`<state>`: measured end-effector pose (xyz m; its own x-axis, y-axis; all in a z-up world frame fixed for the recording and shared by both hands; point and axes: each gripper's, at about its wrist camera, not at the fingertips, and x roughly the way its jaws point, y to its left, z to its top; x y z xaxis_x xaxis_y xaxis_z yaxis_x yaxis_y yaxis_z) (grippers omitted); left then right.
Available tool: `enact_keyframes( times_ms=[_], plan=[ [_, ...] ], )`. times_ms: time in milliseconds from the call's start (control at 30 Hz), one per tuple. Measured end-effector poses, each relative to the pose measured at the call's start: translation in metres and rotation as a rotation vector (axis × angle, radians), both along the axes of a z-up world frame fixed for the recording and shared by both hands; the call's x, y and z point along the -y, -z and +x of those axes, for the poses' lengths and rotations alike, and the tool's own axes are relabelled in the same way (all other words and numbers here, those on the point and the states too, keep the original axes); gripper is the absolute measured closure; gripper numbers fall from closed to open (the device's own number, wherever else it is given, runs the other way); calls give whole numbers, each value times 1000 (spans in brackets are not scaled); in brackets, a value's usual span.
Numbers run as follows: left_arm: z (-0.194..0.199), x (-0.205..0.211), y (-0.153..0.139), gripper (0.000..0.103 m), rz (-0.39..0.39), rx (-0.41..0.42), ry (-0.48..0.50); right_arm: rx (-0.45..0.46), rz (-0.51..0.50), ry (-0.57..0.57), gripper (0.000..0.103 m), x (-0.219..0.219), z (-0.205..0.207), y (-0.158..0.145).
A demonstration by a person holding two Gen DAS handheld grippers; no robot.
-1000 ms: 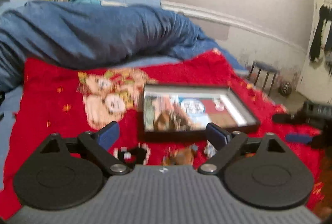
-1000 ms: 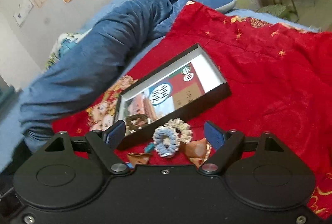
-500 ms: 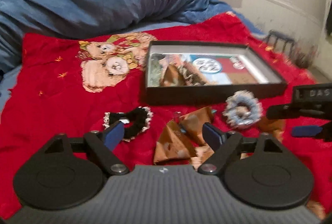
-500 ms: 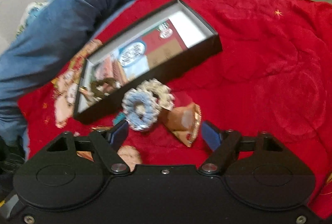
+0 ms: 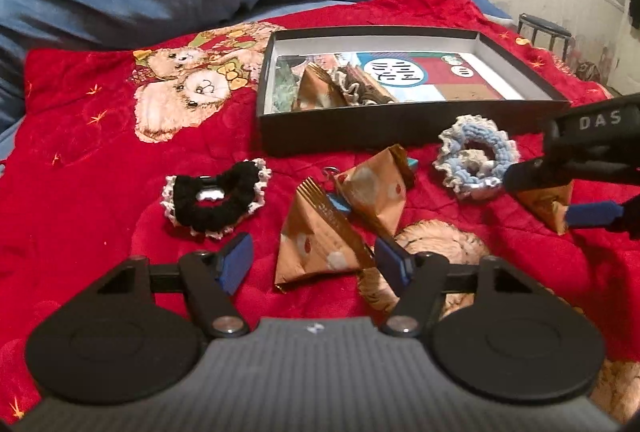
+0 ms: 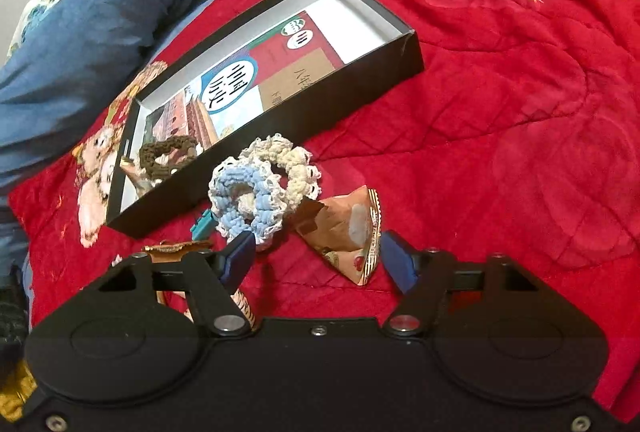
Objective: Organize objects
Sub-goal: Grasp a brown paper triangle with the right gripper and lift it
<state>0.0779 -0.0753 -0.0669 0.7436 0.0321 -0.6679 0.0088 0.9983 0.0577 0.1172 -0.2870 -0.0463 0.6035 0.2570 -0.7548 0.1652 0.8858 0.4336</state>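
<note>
Firstly, left wrist view: left gripper (image 5: 314, 260) fingers spread wide, holding nothing, low over a red blanket (image 5: 80, 160) on the bed. Landmark is the black box (image 5: 400, 128), open-topped. Brown snack packet (image 5: 320, 244) lies between the fingers, nearer the camera than the box; a second packet (image 5: 374, 188) sits just behind it, toward the box. Black scrunchie (image 5: 216, 200) lies left of both packets, apart from the box. Blue-and-white scrunchie (image 5: 476, 156) lies just in front of the box's right half; right gripper (image 5: 560, 192) reaches in beside it. Inside the box, left end: another packet (image 5: 318, 90) and a brown scrunchie (image 5: 360, 92). Right wrist view: right gripper (image 6: 316, 262) fingers wide apart, empty. Blue-and-white scrunchie (image 6: 256, 192) rests against the box (image 6: 280, 128) front wall. Third packet (image 6: 344, 236) lies between the fingers, touching that scrunchie.
</note>
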Motion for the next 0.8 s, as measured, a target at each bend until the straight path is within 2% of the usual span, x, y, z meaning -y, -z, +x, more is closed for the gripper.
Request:
enact_keyframes(
  times_ms=[33, 167, 267, 433, 533, 600, 667, 800],
  plan=[
    [1, 1, 0, 28, 7, -3, -3, -5, 7, 7, 34, 1, 1, 1],
    [4, 5, 5, 50, 37, -27, 10, -6, 19, 38, 34, 3, 2, 4],
    [3, 6, 7, 52, 42, -22, 12, 4, 10, 41, 35, 2, 2, 6],
    [3, 2, 5, 52, 8, -20, -13, 18, 5, 57, 36, 1, 3, 8],
    [2, 0, 3, 52, -23, -35, -36, 22, -28, 58, 44, -2, 5, 9],
    [-2, 1, 1, 52, -14, -41, -15, 20, -87, 54, 57, -6, 6, 9],
    [-9, 1, -1, 53, -6, -32, -30, 28, -113, 48, 58, -8, 5, 9],
    [-17, -3, -6, 53, -50, -26, -55, 44, -98, 61, 64, -4, -2, 10]
  ],
)
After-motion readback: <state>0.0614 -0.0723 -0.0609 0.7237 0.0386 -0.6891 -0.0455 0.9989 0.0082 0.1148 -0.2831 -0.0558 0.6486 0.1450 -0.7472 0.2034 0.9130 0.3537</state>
